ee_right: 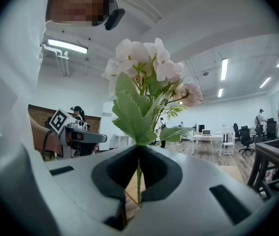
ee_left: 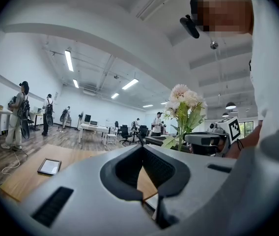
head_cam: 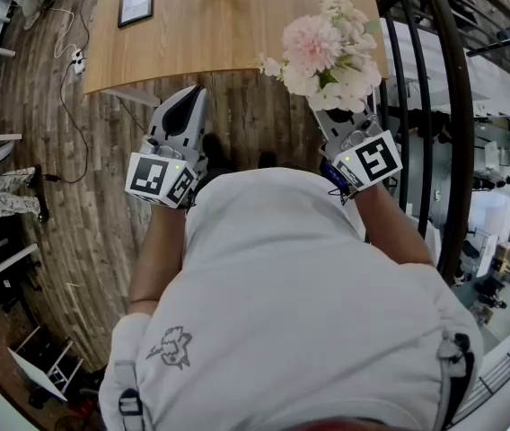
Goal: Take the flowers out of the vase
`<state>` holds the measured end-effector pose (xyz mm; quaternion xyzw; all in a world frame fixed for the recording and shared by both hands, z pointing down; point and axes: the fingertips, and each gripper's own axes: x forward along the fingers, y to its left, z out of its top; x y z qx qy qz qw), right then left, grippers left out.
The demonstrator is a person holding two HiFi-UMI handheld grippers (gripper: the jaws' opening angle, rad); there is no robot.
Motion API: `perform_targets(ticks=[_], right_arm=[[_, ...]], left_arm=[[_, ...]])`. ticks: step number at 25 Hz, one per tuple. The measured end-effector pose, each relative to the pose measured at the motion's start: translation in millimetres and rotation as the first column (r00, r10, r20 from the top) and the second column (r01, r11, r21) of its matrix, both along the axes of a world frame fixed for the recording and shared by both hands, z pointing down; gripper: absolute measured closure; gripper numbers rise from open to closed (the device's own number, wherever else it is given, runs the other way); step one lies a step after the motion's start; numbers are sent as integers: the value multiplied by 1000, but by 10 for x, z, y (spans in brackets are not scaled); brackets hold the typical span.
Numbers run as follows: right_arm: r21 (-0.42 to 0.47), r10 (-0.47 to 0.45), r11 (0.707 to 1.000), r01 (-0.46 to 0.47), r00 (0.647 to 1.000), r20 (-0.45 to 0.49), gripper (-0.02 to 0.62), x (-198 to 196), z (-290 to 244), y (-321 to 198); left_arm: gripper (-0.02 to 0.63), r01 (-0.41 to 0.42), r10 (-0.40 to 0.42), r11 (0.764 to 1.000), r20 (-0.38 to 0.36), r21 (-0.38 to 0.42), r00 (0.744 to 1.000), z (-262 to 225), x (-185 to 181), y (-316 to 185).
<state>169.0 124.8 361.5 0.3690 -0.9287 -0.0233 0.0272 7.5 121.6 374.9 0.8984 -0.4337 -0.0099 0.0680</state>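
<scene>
The left gripper (head_cam: 186, 106) is held level over the brown plank floor (head_cam: 102, 196), its jaws brought together with nothing between them. Ahead of it a light wooden table (head_cam: 237, 34) is seen, with a small dark-framed picture (head_cam: 136, 4) lying near its left end. Further right, the bunch of pale pink and white flowers (head_cam: 327, 48) is carried upright just off the table's near edge. Its thin green stem (ee_right: 138, 181) is pinched low down by the right gripper (head_cam: 336, 119), whose jaws are closed almost fully on it. No vase is seen in any view, so the bunch is judged already out. It is judged light and top-heavy, with a bendy stem and petals easily crushed. Hold is best taken on the stem below the serrated leaves (ee_right: 132, 114). A black metal railing (head_cam: 448, 133) stands close on the right, so the open room is judged to lie towards the table and the left.
</scene>
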Motion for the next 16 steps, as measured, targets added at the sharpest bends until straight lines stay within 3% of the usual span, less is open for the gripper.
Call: perform_targets(ticks=[16], right_arm=[[-8,-2,1000,2,1000,6,583,-181,-6,-87]], left_arm=[[601,-3,3,1000,-6,-10,1000,10,-172,-82]])
